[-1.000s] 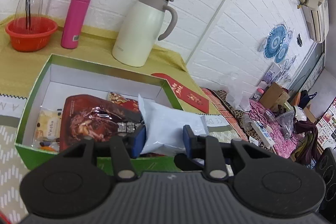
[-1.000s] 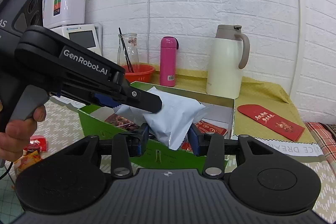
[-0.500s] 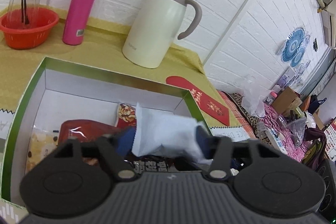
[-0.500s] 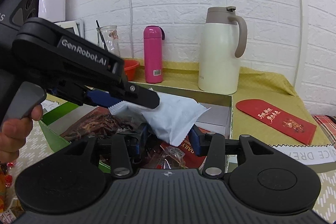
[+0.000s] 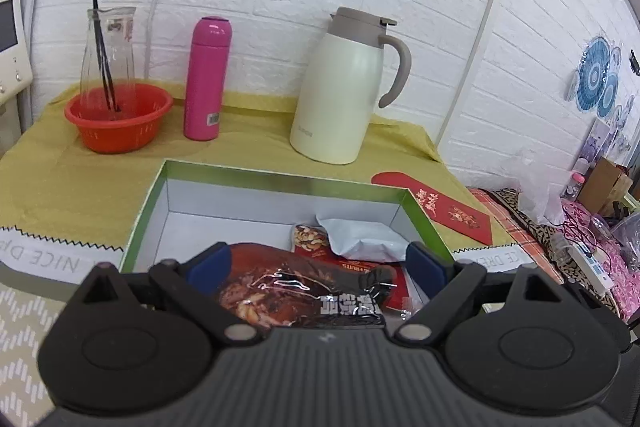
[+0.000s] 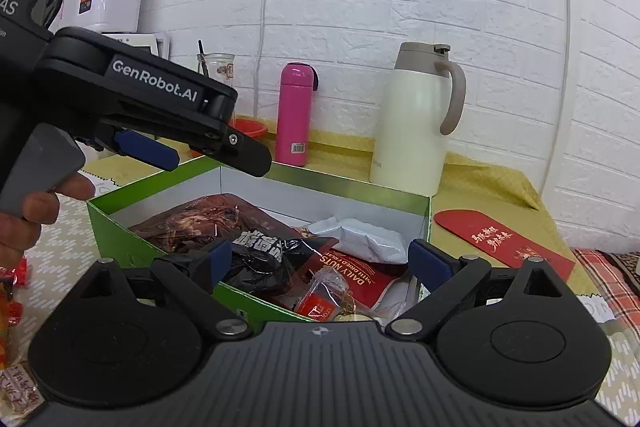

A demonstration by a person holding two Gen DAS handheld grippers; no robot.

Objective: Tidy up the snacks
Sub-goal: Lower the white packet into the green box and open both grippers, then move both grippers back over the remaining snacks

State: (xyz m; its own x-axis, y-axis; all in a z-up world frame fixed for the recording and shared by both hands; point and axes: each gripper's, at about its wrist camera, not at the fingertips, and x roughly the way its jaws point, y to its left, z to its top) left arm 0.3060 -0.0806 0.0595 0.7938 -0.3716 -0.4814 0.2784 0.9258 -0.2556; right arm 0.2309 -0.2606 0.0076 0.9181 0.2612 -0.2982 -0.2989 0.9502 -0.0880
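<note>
Left wrist view: the left gripper (image 5: 318,263) is seen with its blue-padded jaws spread wide and still opening, nothing being pressed between them. The white snack pouch (image 5: 362,239) is shown lying free inside the green box (image 5: 146,211), toward the box's far right corner, just ahead of the right fingertip and apart from both pads. A dark red meat packet (image 5: 288,287) is seen beneath and between the fingers, and a nut packet (image 5: 310,241) lies just left of the pouch. Behind the box, a cream thermal jug (image 5: 340,91), a pink flask (image 5: 206,75) and an orange basket (image 5: 118,119) are set on the yellow cloth; a red envelope (image 5: 436,205) lies to the right. Right wrist view: the right gripper (image 6: 320,263) is likewise shown with jaws wide and opening, no item being clamped. The white snack pouch (image 6: 360,239) rests in the green box (image 6: 120,231) just beyond the fingertips, nearer the right pad but not touched by it. The left gripper (image 6: 208,155) is seen at upper left, held above the box's far left edge by a hand (image 6: 36,207).
</note>
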